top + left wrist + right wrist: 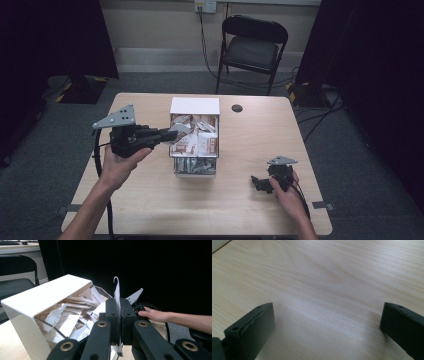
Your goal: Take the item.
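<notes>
Left gripper (117,315) clamped tight on a paper slip (116,291), held just above the box (194,106) of slips. Right gripper (327,322) jaws wide apart, empty, resting on table (324,277) right of the box.

I work in what looks like a lab or studio room: black curtains (380,75) hang at left and right, grey carpet (360,165) covers the floor, a folding chair (252,47) stands at the far wall, and cables (320,112) trail beside my bare wooden table (150,200).
</notes>
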Available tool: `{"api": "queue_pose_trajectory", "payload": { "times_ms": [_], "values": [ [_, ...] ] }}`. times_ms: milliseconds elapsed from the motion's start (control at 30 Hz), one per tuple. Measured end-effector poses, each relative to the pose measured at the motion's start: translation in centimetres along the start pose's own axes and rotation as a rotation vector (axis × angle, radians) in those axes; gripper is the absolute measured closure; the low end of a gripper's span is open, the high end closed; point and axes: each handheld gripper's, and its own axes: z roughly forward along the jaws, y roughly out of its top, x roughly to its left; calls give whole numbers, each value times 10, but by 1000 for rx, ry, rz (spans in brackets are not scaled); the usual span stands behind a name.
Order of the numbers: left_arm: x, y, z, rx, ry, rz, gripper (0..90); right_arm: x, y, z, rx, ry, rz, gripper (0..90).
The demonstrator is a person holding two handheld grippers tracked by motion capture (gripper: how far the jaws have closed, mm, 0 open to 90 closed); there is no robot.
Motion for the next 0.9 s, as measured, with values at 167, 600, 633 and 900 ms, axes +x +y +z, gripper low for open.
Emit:
{"api": "queue_pose_trajectory", "payload": {
  "times_ms": [167, 600, 633, 900],
  "values": [
    [-2, 2, -3, -12, -7, 2, 875, 0, 0, 0, 0, -1, 0, 0],
    [-2, 9, -26, -13, 47, 34, 875, 0, 0, 0, 0, 0, 0, 0],
    [-2, 8, -28, -13, 52, 33, 876, 0, 0, 0, 0, -1, 0, 0],
    [-2, 5, -43, -22, 73, 40, 876, 0, 0, 0, 1, -1, 1, 0]
  ]
}}
